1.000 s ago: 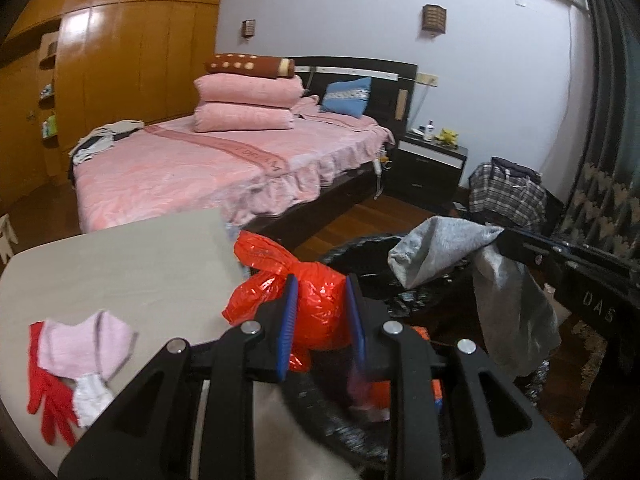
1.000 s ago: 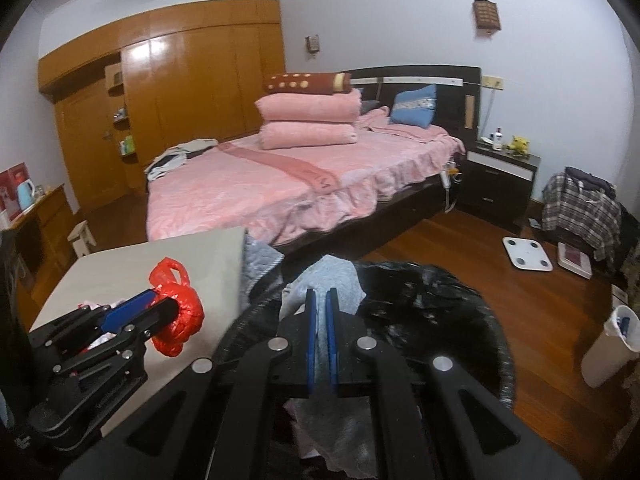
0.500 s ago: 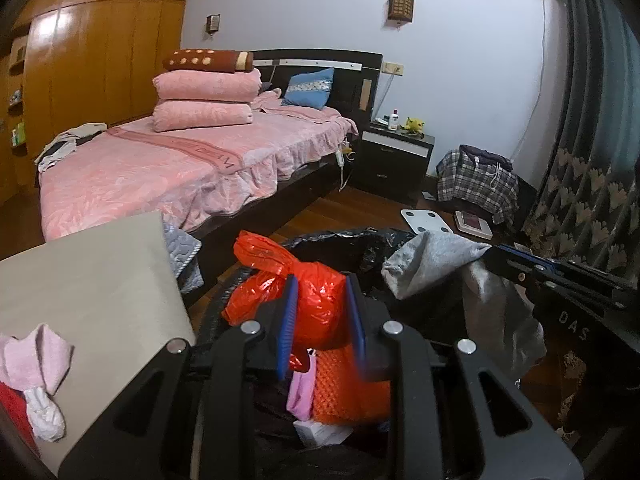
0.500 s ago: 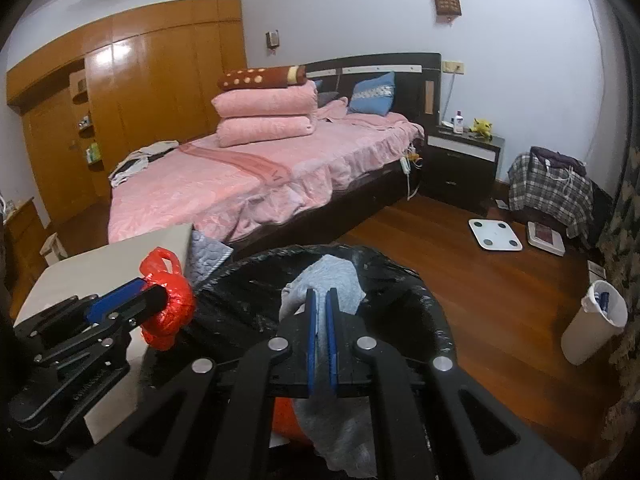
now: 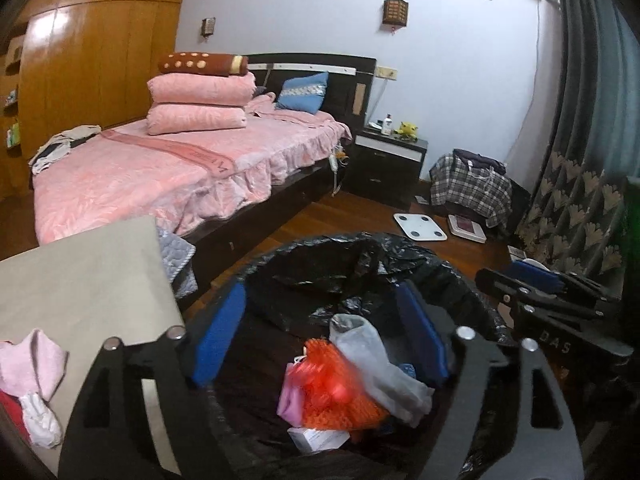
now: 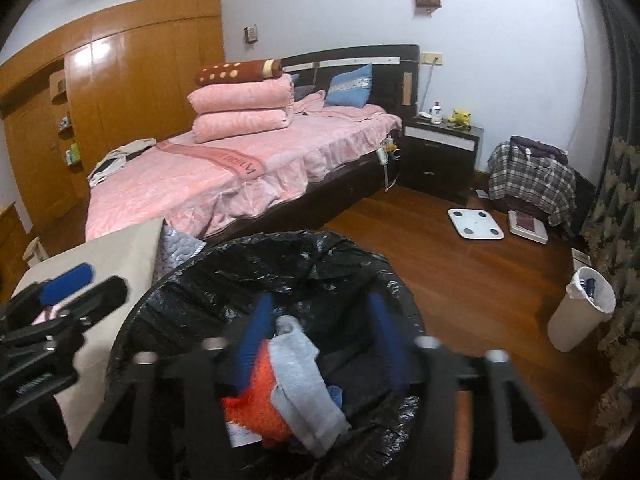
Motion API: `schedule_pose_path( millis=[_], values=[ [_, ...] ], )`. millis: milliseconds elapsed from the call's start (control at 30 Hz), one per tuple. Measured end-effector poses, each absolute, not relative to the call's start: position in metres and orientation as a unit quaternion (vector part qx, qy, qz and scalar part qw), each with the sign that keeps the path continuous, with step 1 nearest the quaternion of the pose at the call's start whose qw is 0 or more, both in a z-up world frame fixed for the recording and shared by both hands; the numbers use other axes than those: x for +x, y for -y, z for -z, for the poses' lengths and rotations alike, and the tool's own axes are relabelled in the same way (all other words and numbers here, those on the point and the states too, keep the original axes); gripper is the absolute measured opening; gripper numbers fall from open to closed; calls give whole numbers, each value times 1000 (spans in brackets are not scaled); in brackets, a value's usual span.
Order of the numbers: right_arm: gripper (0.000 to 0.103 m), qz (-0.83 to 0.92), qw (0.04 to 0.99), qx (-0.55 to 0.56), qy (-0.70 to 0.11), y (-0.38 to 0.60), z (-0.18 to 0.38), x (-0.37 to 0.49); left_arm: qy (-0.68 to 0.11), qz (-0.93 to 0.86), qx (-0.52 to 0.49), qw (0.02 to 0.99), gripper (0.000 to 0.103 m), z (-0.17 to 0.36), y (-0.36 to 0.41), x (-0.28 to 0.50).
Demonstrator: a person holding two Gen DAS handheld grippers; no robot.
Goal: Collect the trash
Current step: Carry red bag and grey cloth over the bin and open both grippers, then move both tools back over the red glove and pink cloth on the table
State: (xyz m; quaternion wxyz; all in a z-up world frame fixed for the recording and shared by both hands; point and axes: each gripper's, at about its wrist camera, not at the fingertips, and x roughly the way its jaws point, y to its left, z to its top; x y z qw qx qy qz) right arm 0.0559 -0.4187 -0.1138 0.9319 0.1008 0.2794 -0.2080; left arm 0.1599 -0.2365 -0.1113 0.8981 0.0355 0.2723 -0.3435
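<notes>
A black-lined trash bin [image 5: 360, 256] stands below both grippers; it also shows in the right wrist view [image 6: 248, 268]. My left gripper [image 5: 320, 340] is open and empty over the bin. My right gripper [image 6: 320, 340] is open and empty over it too. Inside lie the red bag [image 5: 332, 388], blurred, a grey cloth [image 5: 380, 364] and orange netting [image 6: 260, 396]. The grey cloth [image 6: 304, 380] rests on top in the right wrist view. Pink and white cloths [image 5: 32, 368] and a red item lie on the beige table [image 5: 80, 272] at the left.
A pink bed [image 5: 160, 176] stands behind the table. A grey quilted pad [image 5: 176, 252] hangs between table and bin. A white scale [image 6: 476, 224], a small white bin [image 6: 580, 312] and a plaid bag [image 6: 532, 176] are on the wooden floor at the right.
Both grippers opened over the bin. The red bag dropped from the left gripper and the grey cloth from the right; both now lie in the bin.
</notes>
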Motion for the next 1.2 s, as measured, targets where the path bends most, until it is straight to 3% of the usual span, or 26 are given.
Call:
schedule_pose_path(
  millis=[33, 100, 167, 333, 1200],
  values=[
    [71, 210, 932, 101, -277, 417, 113, 55, -271, 340, 35, 900, 83, 109, 234, 159],
    [92, 215, 934, 99, -269, 412, 111, 53, -269, 331, 34, 904, 87, 106, 226, 159],
    [97, 214, 936, 96, -263, 409, 108, 52, -266, 322, 32, 908, 89, 101, 216, 159],
    [97, 200, 941, 91, -257, 396, 100, 55, -260, 299, 30, 918, 94, 91, 191, 159],
    [97, 64, 964, 48, -254, 252, 81, 121, -248, 141, 9, 958, 94, 64, 23, 165]
  ],
)
